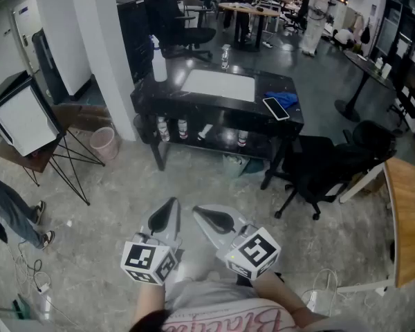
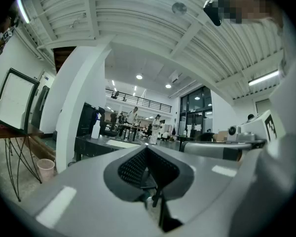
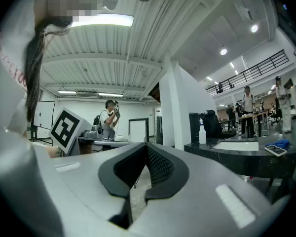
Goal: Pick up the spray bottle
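Note:
The white spray bottle (image 1: 159,65) stands upright on the far left end of a black table (image 1: 194,102), well ahead of me across the floor. It shows small in the left gripper view (image 2: 95,128) and in the right gripper view (image 3: 203,132). Both grippers are held level and side by side near my body, far short of the table. The left gripper (image 1: 167,213) (image 2: 147,149) is shut with nothing in it. The right gripper (image 1: 211,216) (image 3: 147,146) has its tips together and is also empty.
A white mat (image 1: 218,85), a phone (image 1: 275,108), a blue cloth (image 1: 285,99) and a water bottle (image 1: 225,56) lie on the table. A black office chair (image 1: 332,164) stands at its right, a pink bin (image 1: 104,142) and a tripod board (image 1: 21,120) at its left. A person's legs (image 1: 14,209) are at the left edge.

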Available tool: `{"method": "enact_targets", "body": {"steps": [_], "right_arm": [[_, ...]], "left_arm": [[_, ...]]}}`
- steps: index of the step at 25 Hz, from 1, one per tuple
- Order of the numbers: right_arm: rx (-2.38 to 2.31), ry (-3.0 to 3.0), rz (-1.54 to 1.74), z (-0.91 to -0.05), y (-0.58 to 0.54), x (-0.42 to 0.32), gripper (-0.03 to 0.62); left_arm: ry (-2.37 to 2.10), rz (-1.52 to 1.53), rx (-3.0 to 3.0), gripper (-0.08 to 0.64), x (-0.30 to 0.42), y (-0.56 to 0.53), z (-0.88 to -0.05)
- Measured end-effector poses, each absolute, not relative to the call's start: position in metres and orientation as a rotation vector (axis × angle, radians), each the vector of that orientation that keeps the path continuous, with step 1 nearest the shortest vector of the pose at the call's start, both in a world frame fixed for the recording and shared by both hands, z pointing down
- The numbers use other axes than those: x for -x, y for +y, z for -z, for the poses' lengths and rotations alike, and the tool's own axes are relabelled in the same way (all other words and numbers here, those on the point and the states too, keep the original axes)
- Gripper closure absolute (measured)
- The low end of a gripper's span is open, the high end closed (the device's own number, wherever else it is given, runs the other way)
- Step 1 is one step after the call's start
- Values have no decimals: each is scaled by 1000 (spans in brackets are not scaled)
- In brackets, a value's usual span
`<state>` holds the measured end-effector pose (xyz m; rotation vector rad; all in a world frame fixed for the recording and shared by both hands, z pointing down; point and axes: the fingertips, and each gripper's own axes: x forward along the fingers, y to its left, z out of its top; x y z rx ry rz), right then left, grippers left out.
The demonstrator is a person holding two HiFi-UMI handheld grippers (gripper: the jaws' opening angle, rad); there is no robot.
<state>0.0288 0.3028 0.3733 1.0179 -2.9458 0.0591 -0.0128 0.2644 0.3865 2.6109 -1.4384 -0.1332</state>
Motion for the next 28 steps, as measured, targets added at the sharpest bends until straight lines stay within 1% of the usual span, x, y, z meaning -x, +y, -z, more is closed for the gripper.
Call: {"method": "enact_targets", "body": {"steps": [15,22,28], "right_arm": [[-1047,-2965,-95,-381,289,-54,591],[-1017,-2956,-19,-383,252,-50,591],[-1007,-2944,-20,-385,191,-32,591]], "left_arm": [[-1431,64,-2624,561,-9,248,-391],[-1394,74,-2639,561,-14,201,-393],[-1387,73,-2629,561,2,140,-397]]}}
